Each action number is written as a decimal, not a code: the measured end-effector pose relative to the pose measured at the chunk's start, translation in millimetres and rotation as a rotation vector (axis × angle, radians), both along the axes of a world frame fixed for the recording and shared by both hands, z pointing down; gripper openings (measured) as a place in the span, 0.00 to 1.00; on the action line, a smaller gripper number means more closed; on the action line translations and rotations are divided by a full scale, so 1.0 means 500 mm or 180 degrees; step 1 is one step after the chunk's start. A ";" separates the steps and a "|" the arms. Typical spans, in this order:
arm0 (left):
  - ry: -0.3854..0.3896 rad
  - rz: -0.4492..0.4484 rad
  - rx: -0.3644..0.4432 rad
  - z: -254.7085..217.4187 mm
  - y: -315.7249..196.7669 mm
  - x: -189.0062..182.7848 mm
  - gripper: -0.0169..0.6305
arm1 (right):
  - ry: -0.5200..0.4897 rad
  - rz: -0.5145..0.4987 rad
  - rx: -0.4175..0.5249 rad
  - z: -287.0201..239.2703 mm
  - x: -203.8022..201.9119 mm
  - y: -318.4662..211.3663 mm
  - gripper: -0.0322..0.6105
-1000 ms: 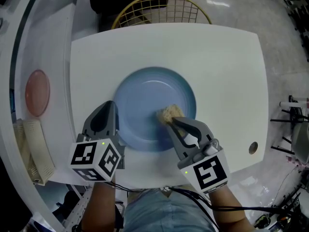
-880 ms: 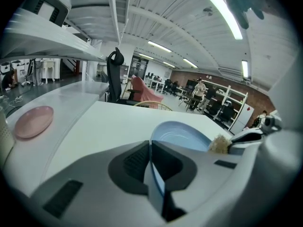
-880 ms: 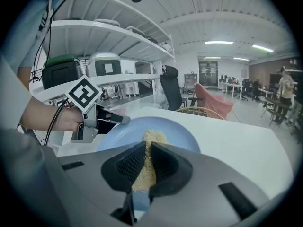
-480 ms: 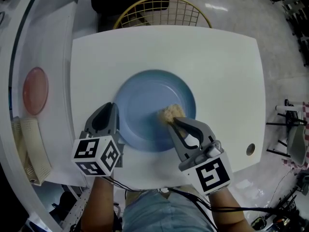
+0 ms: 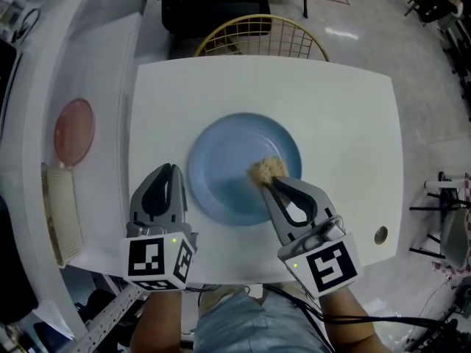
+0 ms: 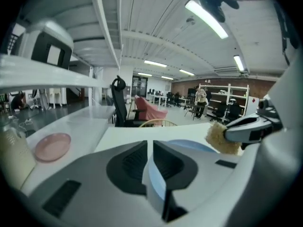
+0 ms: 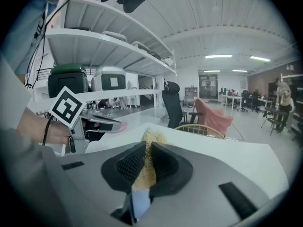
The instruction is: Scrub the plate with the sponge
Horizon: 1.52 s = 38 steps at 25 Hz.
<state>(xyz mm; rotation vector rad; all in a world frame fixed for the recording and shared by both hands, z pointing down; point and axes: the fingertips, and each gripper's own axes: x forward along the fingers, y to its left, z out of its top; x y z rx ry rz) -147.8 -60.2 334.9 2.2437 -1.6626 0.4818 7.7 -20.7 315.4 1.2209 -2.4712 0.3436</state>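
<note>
A round blue plate (image 5: pixel 228 153) lies in the middle of the white table (image 5: pixel 346 123). My left gripper (image 5: pixel 172 170) sits at the plate's left rim, shut on it; the blue plate (image 6: pixel 189 146) edge shows between the jaws of my left gripper (image 6: pixel 150 144) in its own view. On the plate's right half rests a tan sponge (image 5: pixel 265 170), and my right gripper (image 5: pixel 271 183) is shut on it. The sponge (image 7: pixel 150 140) sticks out past the jaws of the right gripper (image 7: pixel 146 148). From the left gripper view, the sponge (image 6: pixel 218 137) shows at the right.
A pink dish (image 5: pixel 74 131) and a cream mat (image 5: pixel 62 215) lie on the white counter to the left. A yellow wire chair (image 5: pixel 261 35) stands behind the table's far edge. A small round hole (image 5: pixel 380 234) is near the table's right front corner.
The head view has shifted, so the table sits a little further right in it. The sponge stays on the plate's right half, and both grippers keep their hold.
</note>
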 end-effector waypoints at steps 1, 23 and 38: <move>-0.0052 -0.0031 0.0145 -0.031 0.012 0.004 0.09 | -0.0037 -0.0009 0.0072 -0.019 0.002 0.003 0.12; -0.0335 -0.0529 0.1468 -0.418 0.279 0.100 0.06 | -0.0313 -0.0286 0.1241 -0.355 0.072 0.126 0.12; -0.0251 -0.0592 0.1469 -0.442 0.295 0.107 0.06 | -0.0349 -0.0373 0.1427 -0.385 0.063 0.144 0.12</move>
